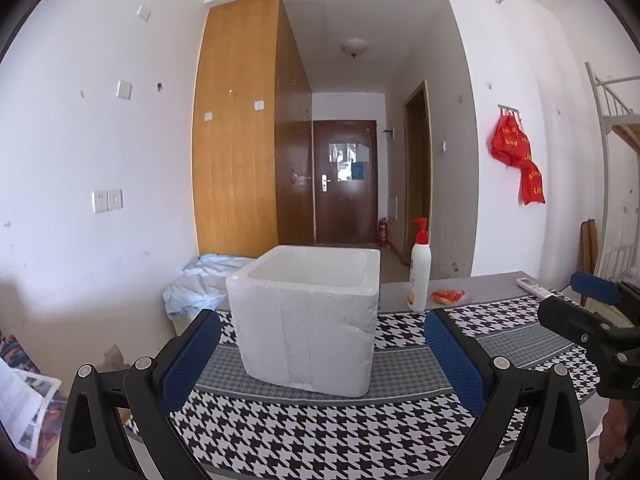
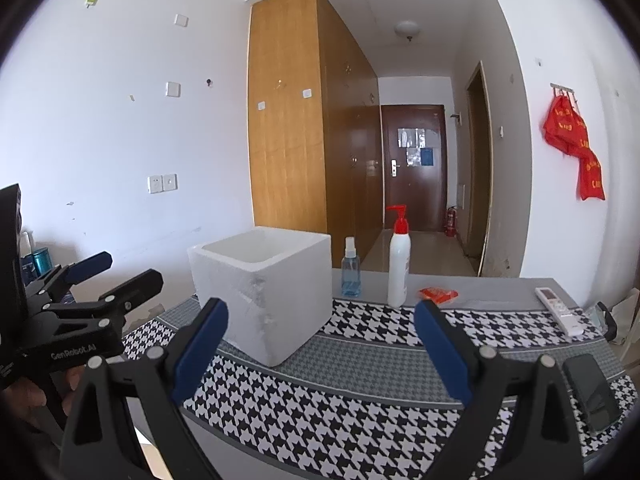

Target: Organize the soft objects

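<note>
A white foam box (image 1: 304,320) (image 2: 260,288) stands open-topped on a houndstooth cloth (image 1: 320,432) (image 2: 320,420) that covers the grey table. My left gripper (image 1: 322,320) is open and empty just in front of the box; in the right wrist view my left gripper (image 2: 124,270) appears at the left edge. To the box's right my right gripper (image 2: 320,312) (image 1: 572,300) is also open, with nothing between its fingers. A crumpled light blue cloth (image 1: 200,280) lies beyond the table's far left corner. A small red packet (image 1: 448,295) (image 2: 438,294) rests near the far edge.
A white pump bottle (image 1: 420,268) (image 2: 399,264) and a blue spray bottle (image 2: 351,268) stand behind the box. A white remote (image 2: 558,310) and a black phone-like slab (image 2: 590,396) lie at the right. Papers (image 1: 24,408) lie on the floor at left.
</note>
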Tool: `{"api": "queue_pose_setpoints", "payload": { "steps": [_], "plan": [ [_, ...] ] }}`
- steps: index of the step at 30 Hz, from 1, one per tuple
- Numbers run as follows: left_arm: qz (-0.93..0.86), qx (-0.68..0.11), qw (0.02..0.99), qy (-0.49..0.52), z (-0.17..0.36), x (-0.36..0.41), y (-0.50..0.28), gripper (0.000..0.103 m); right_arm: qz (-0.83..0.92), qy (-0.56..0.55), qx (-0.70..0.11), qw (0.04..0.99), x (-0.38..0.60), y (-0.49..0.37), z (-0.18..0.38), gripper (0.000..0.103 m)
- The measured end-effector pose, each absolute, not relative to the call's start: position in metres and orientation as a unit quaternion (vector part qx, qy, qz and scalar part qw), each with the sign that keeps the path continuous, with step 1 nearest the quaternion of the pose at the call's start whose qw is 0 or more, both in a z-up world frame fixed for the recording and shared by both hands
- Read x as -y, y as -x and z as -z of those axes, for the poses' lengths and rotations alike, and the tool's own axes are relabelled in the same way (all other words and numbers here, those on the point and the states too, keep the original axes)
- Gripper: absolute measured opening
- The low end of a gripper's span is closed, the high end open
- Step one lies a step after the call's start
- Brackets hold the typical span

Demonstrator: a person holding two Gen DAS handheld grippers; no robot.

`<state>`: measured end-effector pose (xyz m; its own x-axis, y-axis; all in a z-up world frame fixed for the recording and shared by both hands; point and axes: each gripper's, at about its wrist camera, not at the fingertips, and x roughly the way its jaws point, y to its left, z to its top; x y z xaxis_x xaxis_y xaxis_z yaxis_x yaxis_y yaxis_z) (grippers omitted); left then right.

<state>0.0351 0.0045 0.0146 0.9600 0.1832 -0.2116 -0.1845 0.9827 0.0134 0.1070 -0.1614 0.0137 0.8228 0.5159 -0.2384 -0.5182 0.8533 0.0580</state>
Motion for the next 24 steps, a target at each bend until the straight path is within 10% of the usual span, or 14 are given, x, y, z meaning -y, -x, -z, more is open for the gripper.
{"api": "queue_pose_setpoints", "payload": {
  "steps": [24],
  "plan": [
    [-0.110, -0.103, 0.988, 0.014, 0.000, -0.010, -0.027, 0.102, -0.263, 0.001, -0.124, 0.957, 0.163, -0.100, 0.003, 0.096]
  ]
}}
